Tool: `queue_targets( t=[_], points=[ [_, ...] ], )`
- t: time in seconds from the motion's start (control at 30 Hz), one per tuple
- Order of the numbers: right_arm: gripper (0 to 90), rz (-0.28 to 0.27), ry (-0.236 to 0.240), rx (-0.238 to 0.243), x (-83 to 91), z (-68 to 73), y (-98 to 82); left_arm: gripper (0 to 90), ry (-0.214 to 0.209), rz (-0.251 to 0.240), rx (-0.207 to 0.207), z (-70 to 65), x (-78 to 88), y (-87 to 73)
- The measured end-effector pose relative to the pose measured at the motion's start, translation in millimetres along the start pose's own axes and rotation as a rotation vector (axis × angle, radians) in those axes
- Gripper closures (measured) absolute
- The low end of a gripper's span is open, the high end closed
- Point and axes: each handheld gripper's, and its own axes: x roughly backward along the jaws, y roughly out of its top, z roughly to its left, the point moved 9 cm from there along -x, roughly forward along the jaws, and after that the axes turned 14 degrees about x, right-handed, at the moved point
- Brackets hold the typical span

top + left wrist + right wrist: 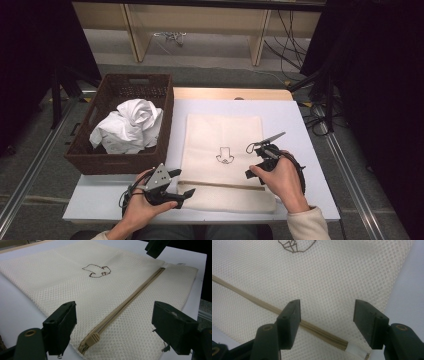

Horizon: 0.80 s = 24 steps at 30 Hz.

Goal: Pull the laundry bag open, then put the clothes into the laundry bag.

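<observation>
With both the left gripper [113, 327] and right gripper [327, 322] released over the mesh bag [222, 145], the zipper pull [92, 338] is to be grasped next for opening.

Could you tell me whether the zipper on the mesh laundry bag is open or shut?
Shut. The zipper runs as one closed line, its pull at the bag's left end; no gap shows.

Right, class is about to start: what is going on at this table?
A person holds tongs in each hand over a cream mesh laundry bag lying flat on the white table. The left tongs stand open by the zipper pull; the right tongs are open over the zipper's other end. A basket of white cloth sits alongside.
</observation>
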Motion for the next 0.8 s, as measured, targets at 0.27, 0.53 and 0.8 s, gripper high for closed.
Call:
queue_targets(
  t=[0.27, 0.53, 0.8],
  points=[
    [40.0, -0.011, -0.002, 0.044, -5.9, 7.0, 6.5, 19.8, 0.009, -0.001, 0.029, 2.1, 0.8, -0.1],
    [39.4, -0.001, 0.020, 0.130, -21.0, 19.7, 14.7, 21.6, 0.015, -0.006, 0.048, 4.5, 1.8, 3.5],
    [39.4, 0.021, 0.048, 0.170, -27.3, 47.4, 20.6, 22.2, 0.026, -0.002, 0.052, 3.7, 3.4, 2.6]
  ],
)
